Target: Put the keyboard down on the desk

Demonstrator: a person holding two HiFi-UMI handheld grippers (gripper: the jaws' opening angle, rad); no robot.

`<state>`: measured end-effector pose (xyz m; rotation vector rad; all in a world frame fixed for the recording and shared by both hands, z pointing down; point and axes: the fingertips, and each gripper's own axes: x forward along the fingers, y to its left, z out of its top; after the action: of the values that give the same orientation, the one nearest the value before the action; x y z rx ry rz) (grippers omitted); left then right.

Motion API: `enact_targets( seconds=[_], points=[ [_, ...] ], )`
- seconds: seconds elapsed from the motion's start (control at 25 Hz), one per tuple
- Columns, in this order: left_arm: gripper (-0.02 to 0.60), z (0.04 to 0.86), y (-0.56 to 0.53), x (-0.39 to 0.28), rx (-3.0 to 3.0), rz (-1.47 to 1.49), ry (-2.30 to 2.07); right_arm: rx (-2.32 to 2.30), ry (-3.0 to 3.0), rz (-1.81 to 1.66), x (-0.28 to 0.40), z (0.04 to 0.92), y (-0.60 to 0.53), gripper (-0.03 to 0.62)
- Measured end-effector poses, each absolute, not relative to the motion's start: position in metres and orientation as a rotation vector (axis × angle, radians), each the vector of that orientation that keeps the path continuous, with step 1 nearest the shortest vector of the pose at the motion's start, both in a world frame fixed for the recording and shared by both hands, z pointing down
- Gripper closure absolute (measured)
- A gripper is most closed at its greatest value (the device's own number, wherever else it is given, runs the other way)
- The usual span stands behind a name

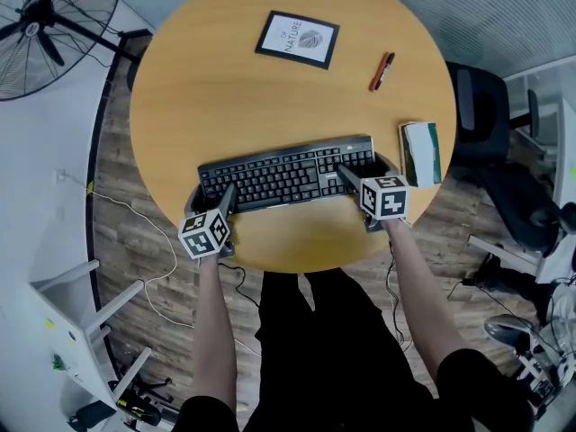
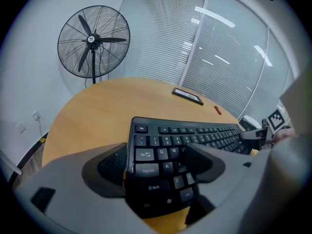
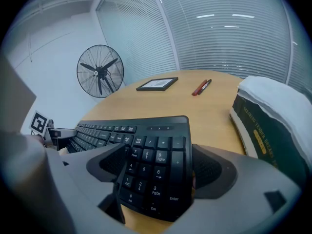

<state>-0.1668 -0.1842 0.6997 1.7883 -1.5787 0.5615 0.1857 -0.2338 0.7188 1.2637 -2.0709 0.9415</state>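
Observation:
A black keyboard (image 1: 288, 174) lies lengthwise across the near part of the round wooden table (image 1: 225, 88). My left gripper (image 1: 216, 198) is shut on its left end, with the jaws pressing the far and near edges around the Caps Lock keys (image 2: 146, 169). At the number-pad end (image 3: 146, 174), my right gripper (image 1: 358, 176) is shut on it the same way. The frames do not show whether the keyboard rests on the wood or hangs just above it.
A green book (image 1: 420, 153) lies just right of the keyboard. A red-and-black pen (image 1: 382, 71) and a framed print (image 1: 298, 39) lie farther back. A standing fan (image 1: 45, 25) is off the table's left, a dark office chair (image 1: 481, 115) to the right.

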Motion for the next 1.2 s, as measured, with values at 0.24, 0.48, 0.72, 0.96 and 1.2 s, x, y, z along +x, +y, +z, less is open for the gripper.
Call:
enact_targets(
  seconds=[0.24,0.48,0.72,0.96,1.2],
  points=[
    [0.225,0.701,-0.183,-0.167,1.774,0.552,-1.567,1.258,-2.073,0.947,0.187,0.72,-0.233,0.169],
    [0.225,0.696,-0.179,-0.169,1.72,0.56,-1.559,1.239,-2.064,0.944,0.189,0.717,-0.233,0.166],
    [0.227,0.681,-0.175,-0.163,1.744,0.6,-1.573,1.237,-2.059,0.906,0.19,0.71,-0.231,0.171],
    [0.227,0.66,-0.172,-0.157,1.792,0.579,-1.594,1.318,-2.054,0.838,0.193,0.692,-0.22,0.188],
    [0.227,0.642,-0.159,-0.137,1.87,0.534,-1.512,1.355,-2.077,0.807,0.186,0.671,-0.197,0.209]
  ],
)
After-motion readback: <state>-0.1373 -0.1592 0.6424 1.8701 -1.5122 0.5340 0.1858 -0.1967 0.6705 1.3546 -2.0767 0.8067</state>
